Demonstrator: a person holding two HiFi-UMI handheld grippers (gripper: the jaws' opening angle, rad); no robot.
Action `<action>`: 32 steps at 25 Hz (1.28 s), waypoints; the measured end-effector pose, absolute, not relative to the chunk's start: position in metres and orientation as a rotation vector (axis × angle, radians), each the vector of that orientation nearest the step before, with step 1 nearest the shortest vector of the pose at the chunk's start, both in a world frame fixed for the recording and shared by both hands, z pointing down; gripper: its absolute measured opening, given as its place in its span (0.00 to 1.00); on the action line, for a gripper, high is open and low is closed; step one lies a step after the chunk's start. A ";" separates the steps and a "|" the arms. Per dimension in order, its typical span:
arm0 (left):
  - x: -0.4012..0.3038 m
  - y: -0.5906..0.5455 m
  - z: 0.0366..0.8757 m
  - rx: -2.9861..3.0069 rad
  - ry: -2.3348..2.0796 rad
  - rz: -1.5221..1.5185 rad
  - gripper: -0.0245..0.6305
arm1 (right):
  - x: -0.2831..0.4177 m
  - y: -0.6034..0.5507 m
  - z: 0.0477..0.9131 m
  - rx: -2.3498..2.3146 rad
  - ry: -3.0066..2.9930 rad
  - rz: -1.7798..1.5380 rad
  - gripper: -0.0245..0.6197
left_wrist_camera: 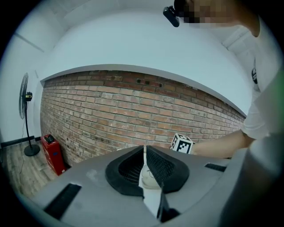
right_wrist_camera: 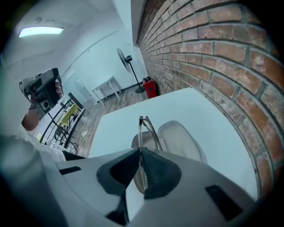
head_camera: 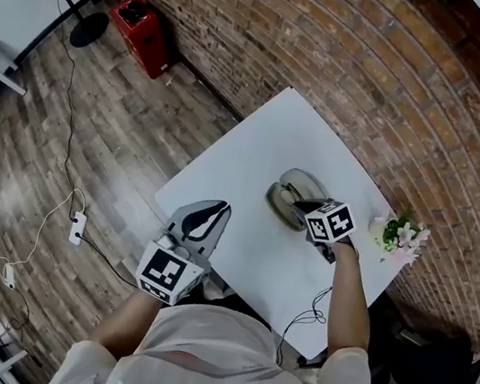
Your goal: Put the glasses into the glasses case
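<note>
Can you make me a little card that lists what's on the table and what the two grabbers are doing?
table: white table, next to a brick wall
glasses case: glasses case, open, lying on the table
glasses: glasses, folded, pinched between jaws, right in front of the open case
right gripper: right gripper, shut on the glasses, tilted down at the case
left gripper: left gripper, jaws together, nothing in them, by the table's near edge
flowers: flowers, at the table's edge by the wall
job: glasses not in the case yet

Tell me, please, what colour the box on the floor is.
The box is red, best in the head view.
</note>
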State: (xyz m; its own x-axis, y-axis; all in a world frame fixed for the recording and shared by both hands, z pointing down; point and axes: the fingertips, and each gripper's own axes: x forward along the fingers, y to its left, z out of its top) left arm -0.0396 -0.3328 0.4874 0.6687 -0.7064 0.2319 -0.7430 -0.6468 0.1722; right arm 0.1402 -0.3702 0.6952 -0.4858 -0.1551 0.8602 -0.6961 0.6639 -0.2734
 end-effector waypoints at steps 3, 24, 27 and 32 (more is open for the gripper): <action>-0.036 -0.335 0.493 2.626 -1.157 0.214 0.08 | 0.137 -0.368 0.715 0.596 -1.964 0.797 0.15; -0.041 -0.350 0.516 2.583 -1.160 0.279 0.08 | 0.121 -0.362 0.758 0.421 -1.876 0.956 0.16; -0.040 -0.348 0.516 2.585 -1.151 0.279 0.08 | 0.120 -0.361 0.759 0.425 -1.876 0.957 0.16; -0.040 -0.344 0.516 2.587 -1.144 0.280 0.08 | 0.123 -0.362 0.761 0.477 -1.866 0.892 0.18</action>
State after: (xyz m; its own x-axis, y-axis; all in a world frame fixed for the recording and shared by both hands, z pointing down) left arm -0.0399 -0.3439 0.5159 0.6641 -0.6875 0.2937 -0.7455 -0.6387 0.1907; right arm 0.1228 -0.3619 0.7609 -0.4472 0.0568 0.8926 -0.6589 0.6540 -0.3717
